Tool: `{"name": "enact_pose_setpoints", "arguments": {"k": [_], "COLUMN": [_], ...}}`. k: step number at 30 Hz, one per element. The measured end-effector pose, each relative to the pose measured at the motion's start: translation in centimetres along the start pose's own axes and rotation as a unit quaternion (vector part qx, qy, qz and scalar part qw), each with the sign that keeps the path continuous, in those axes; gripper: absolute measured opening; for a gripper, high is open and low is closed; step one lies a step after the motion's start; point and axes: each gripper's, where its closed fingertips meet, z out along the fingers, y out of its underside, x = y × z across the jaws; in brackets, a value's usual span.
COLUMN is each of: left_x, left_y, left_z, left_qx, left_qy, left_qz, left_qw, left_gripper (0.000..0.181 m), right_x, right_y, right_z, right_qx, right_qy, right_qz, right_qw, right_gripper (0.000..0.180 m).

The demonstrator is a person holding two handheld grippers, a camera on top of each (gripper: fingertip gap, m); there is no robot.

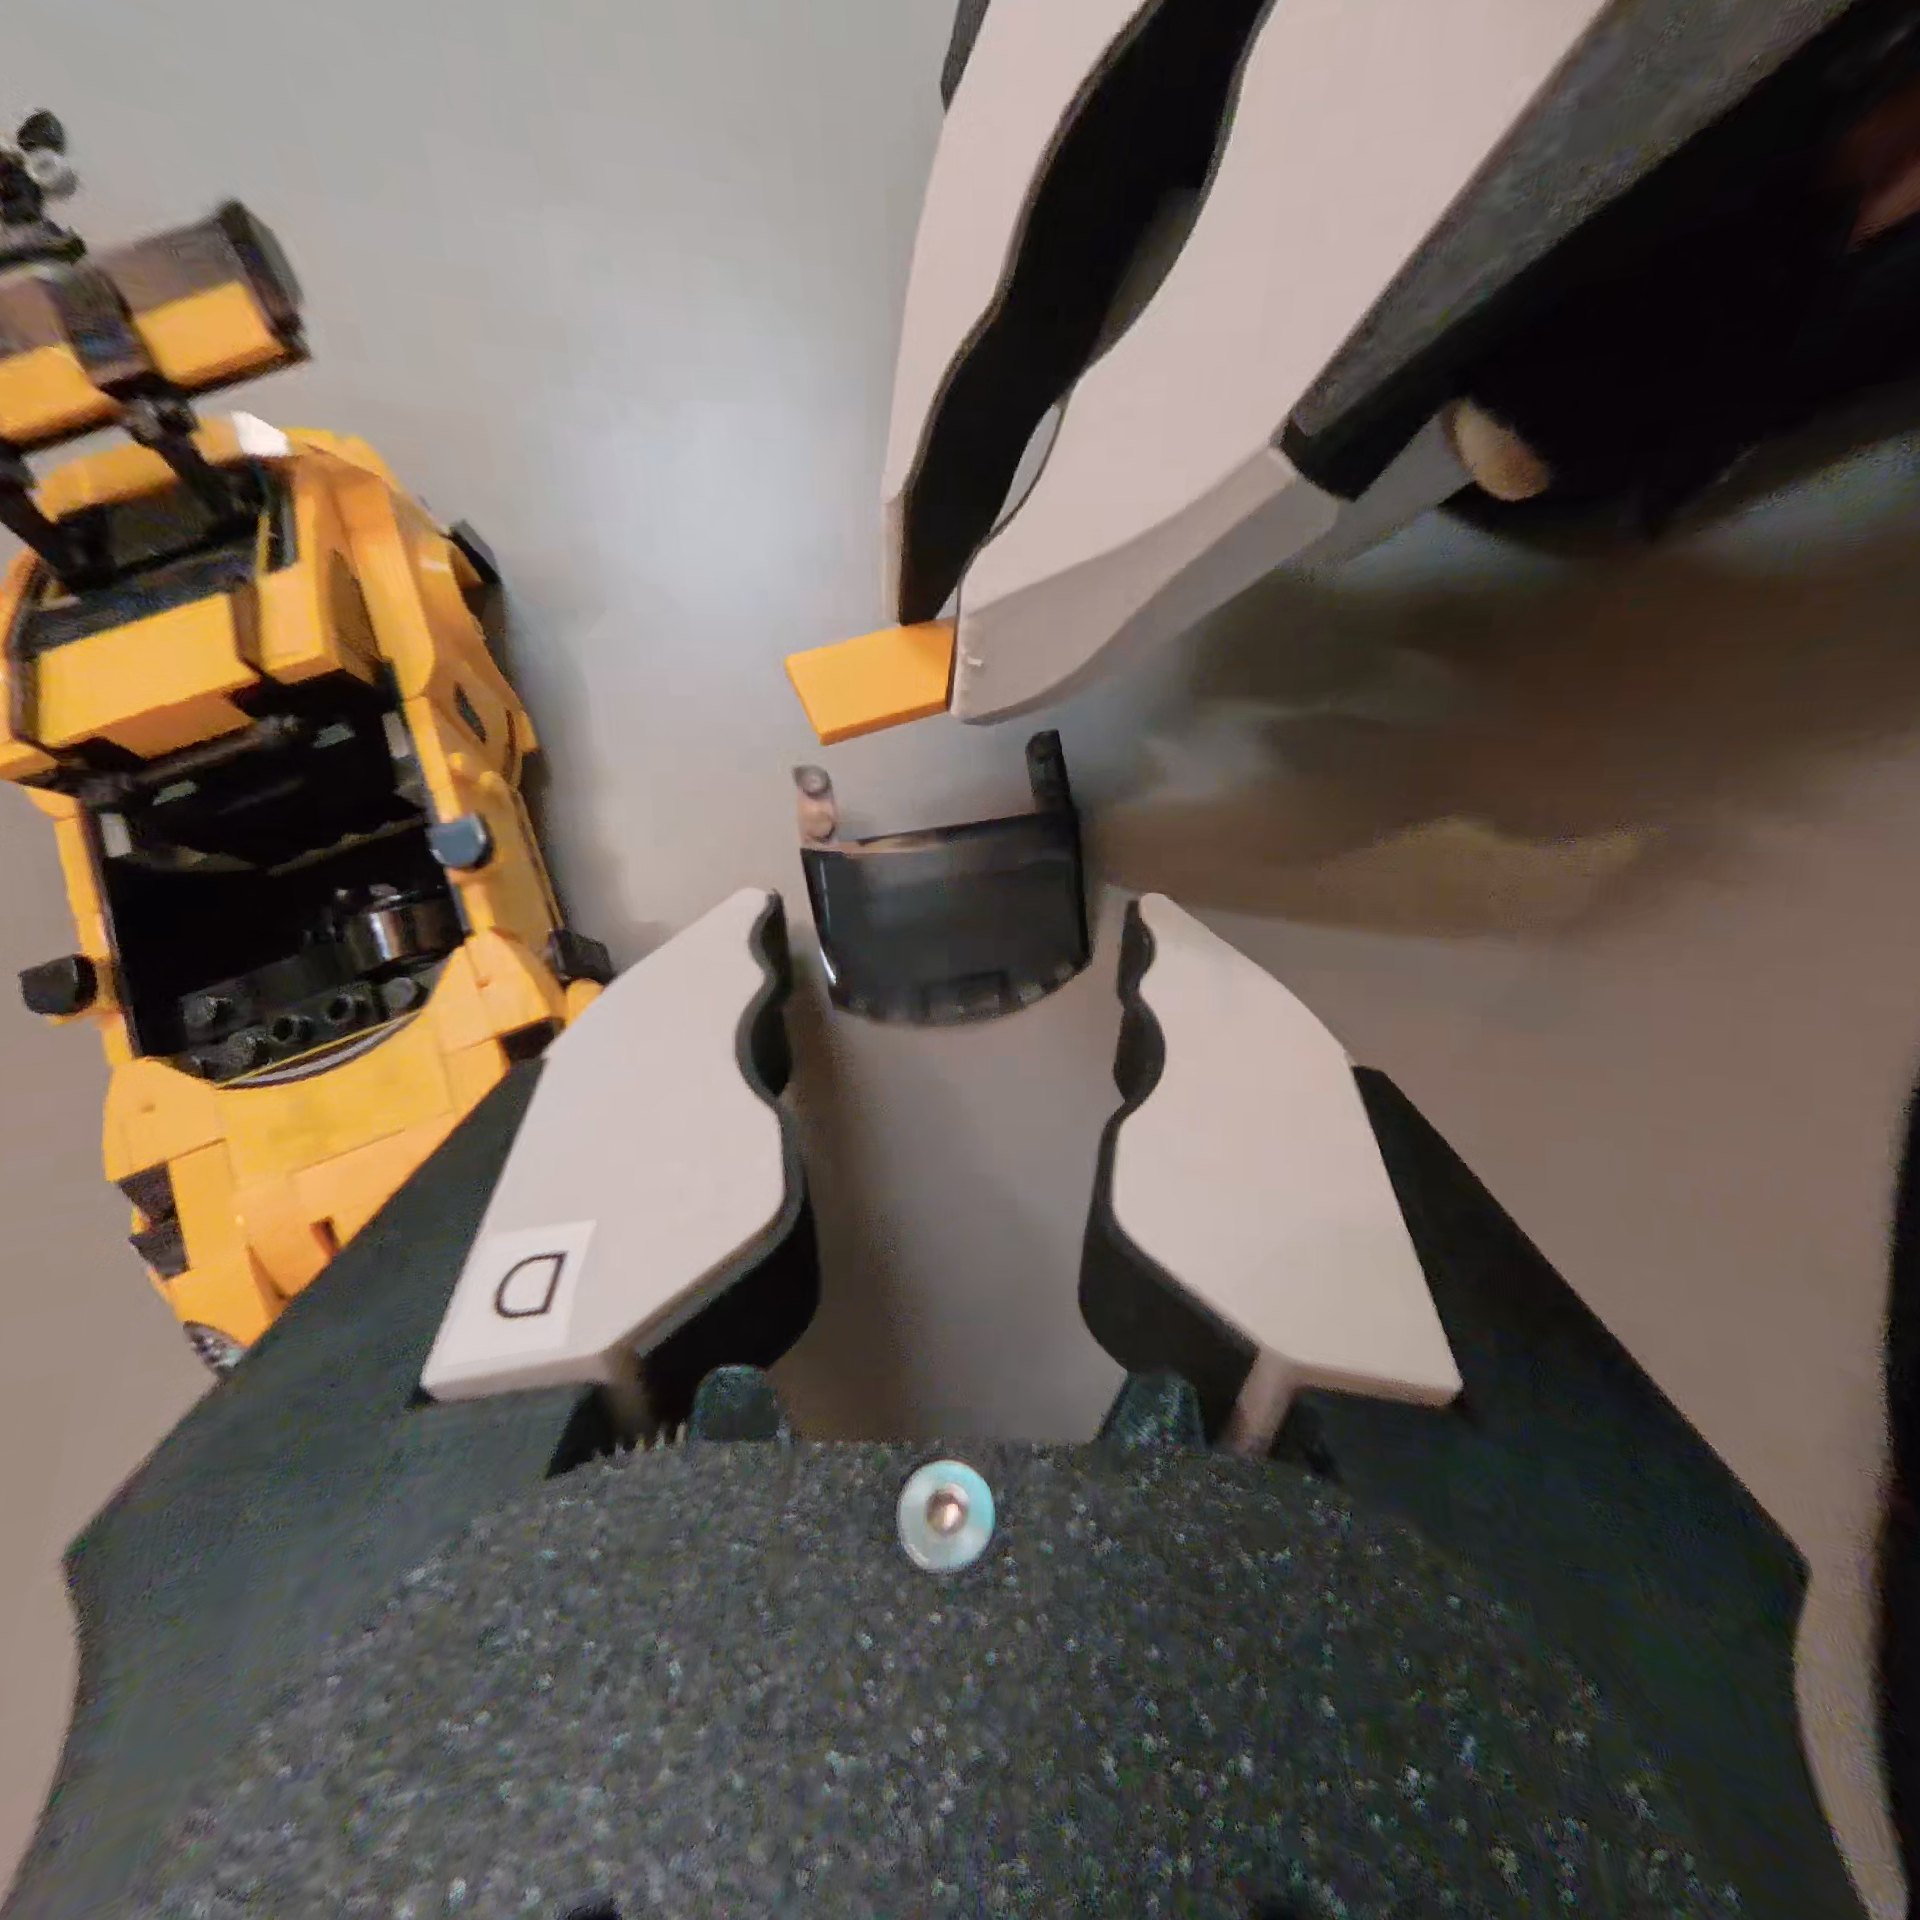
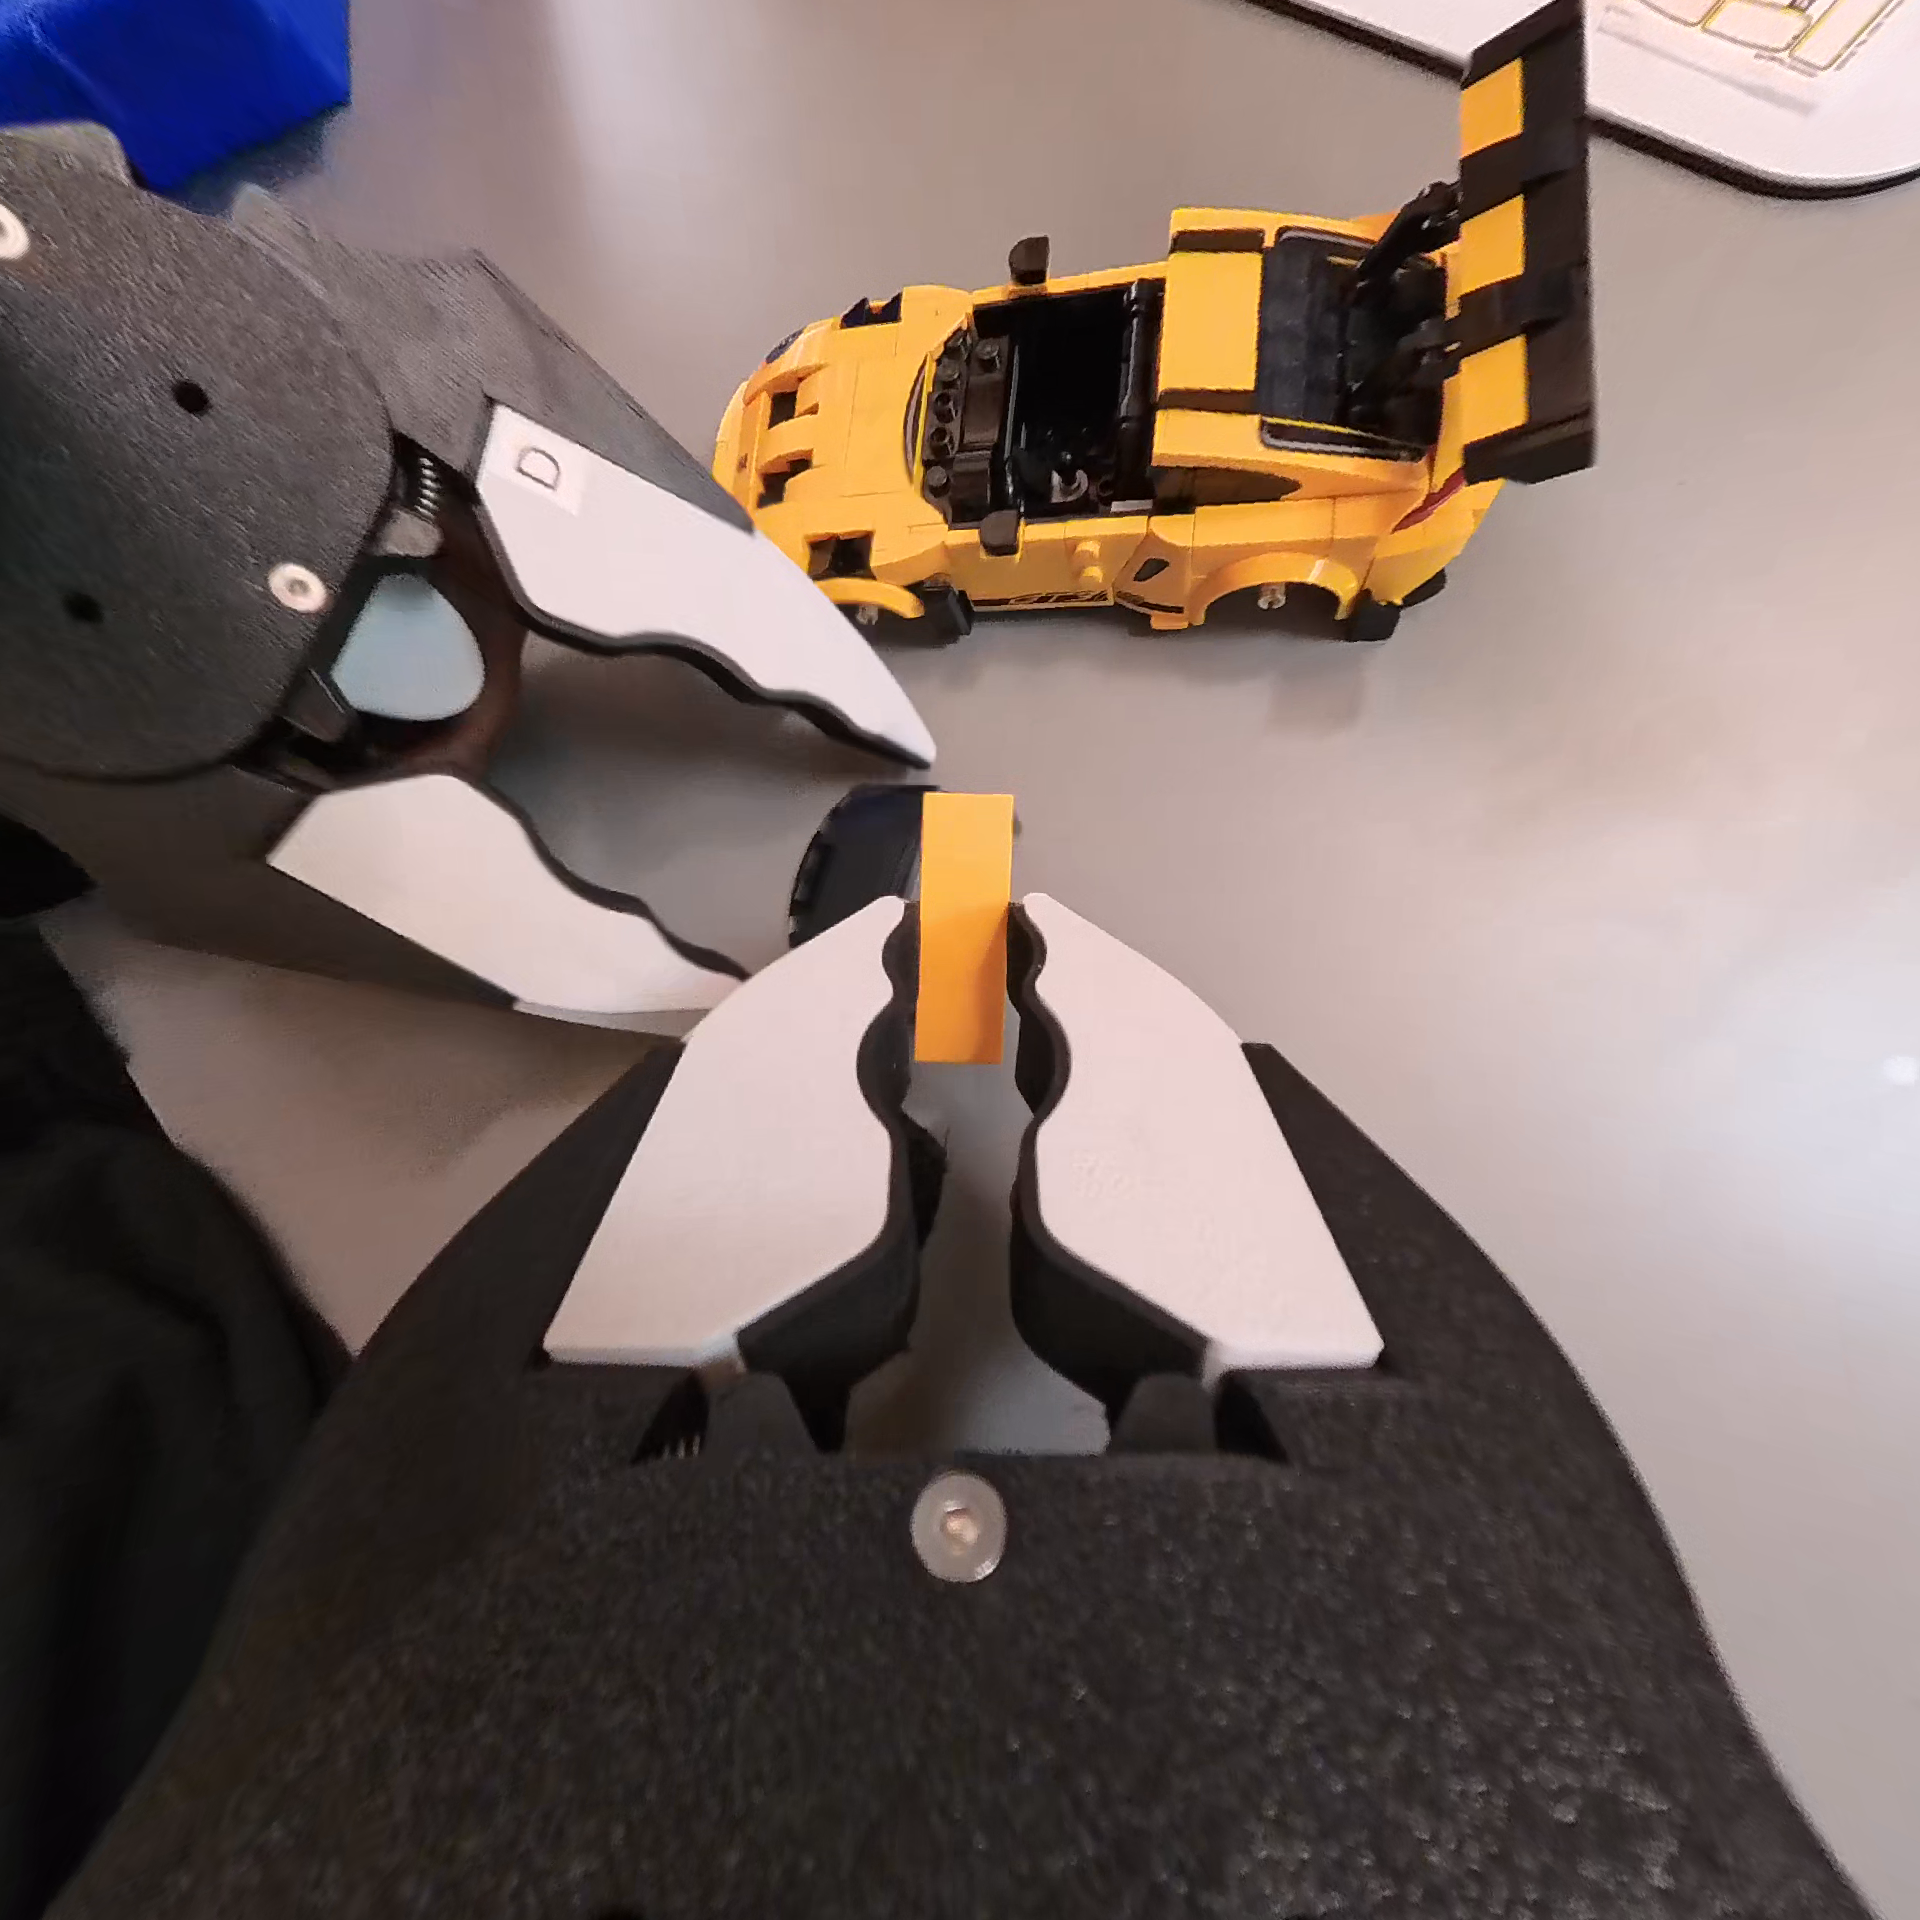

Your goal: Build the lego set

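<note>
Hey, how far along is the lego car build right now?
Mostly done: the yellow car stands on the grey table with body and rear wing assembled. In hand: the right gripper is shut on a flat yellow tile, while the open left gripper flanks the dark windscreen piece. Left: the cockpit is uncovered, and no wheels show in the arches.

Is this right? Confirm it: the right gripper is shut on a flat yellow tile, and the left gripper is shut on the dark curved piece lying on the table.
One thing is wrong. The left gripper is open; the dark curved piece lies on the table near its fingertips, ungripped, as the left wrist view shows. The right gripper is indeed shut on the flat yellow tile.
</note>
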Motion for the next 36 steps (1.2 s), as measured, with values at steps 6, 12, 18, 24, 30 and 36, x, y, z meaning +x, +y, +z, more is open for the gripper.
{"name": "enact_pose_setpoints", "arguments": {"k": [6, 12, 18, 24, 30, 36], "left_x": [-0.1, 1.8, 1.7, 1.7, 1.6, 1.5], "left_y": [0.4, 0.0, 0.2, 0.5, 0.6, 0.5], "left_z": [-0.1, -0.8, -1.1, -1.0, -0.8, -0.3], "left_qx": [-0.017, 0.018, 0.021, 0.021, 0.018, 0.012], "left_qy": [-0.036, 0.031, 0.049, 0.06, 0.043, -0.005], "left_qz": [-0.06, -0.125, -0.127, -0.127, -0.107, -0.074], "left_qw": [0.997, 0.991, 0.99, 0.99, 0.993, 0.997], "left_gripper": [0.05, 0.057, 0.048, 0.047, 0.05, 0.069], "right_x": [-0.3, -0.6, -0.8, -1.1, -1.1, -0.3], "right_y": [0.3, 0.6, 1.1, 1.4, 1.5, 0.5], "right_z": [0.7, 1.3, 1.6, 1.7, 1.6, 0.0], "right_qx": [-0.015, -0.037, -0.057, -0.069, -0.069, -0.039], "right_qy": [0.009, 0.001, 0.0, -0.014, -0.043, -0.068], "right_qz": [-0.02, -0.028, -0.033, -0.033, -0.02, -0.029], "right_qw": [1.0, 0.999, 0.998, 0.997, 0.996, 0.997], "right_gripper": [0.015, 0.015, 0.015, 0.02, 0.025, 0.026]}}
